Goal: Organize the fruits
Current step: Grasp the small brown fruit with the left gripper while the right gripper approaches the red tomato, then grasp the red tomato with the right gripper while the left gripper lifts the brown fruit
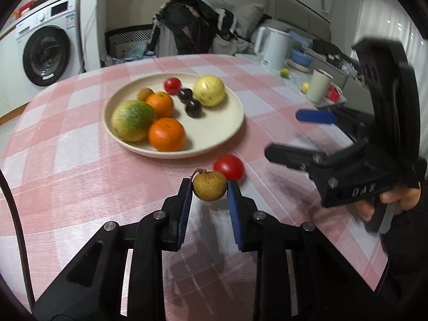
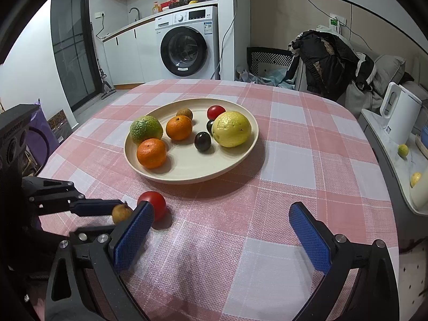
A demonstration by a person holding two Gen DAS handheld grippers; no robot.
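Two grippers are seen above a surface (image 2: 294, 160) covered with a pink and white checked cloth. A small brown longan (image 1: 210, 185) is squeezed between the blue pads of the left gripper (image 1: 210, 187), so its jaws are closed on the fruit, which is lifted a little above the cloth. The longan is found on the near side of the plate (image 2: 240, 157), apart from it. A red cherry tomato (image 1: 229, 167) is seen on the cloth, right behind the longan and near the plate's front rim. The jaws of the right gripper (image 2: 218, 223) are spread wide and nothing is held in them.

On the plate, a green melon (image 2: 146, 129), two oranges (image 2: 151, 153), a yellow guava (image 2: 232, 129), two dark grapes (image 2: 202, 141), another cherry tomato (image 2: 215, 111) and a second longan (image 2: 184, 113) are laid. A white kettle (image 2: 398, 115) is seen far off to the plate's right.
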